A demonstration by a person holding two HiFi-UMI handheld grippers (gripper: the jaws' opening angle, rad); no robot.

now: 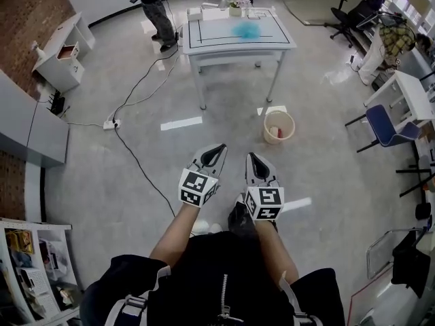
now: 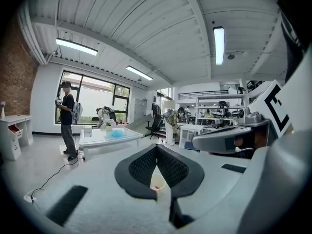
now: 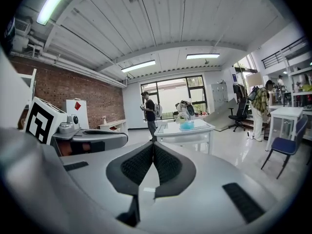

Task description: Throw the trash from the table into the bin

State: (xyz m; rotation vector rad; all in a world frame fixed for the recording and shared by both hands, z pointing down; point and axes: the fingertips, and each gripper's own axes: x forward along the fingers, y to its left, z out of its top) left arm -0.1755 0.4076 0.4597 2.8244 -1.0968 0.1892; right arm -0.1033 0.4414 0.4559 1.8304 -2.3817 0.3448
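A white table (image 1: 217, 41) stands on a glossy grey floor (image 1: 224, 158). On the tabletop, a crumpled blue wad (image 1: 245, 30) lies near the middle. A small pot of flowers (image 1: 236, 5) stands at the far edge, with a white box (image 1: 195, 13) toward the far left corner. On the floor near the table's front right leg stands a round cream bin (image 1: 280, 139) with something red inside. To the left lie a power strip (image 1: 110, 123) and its black cable (image 1: 139, 163).
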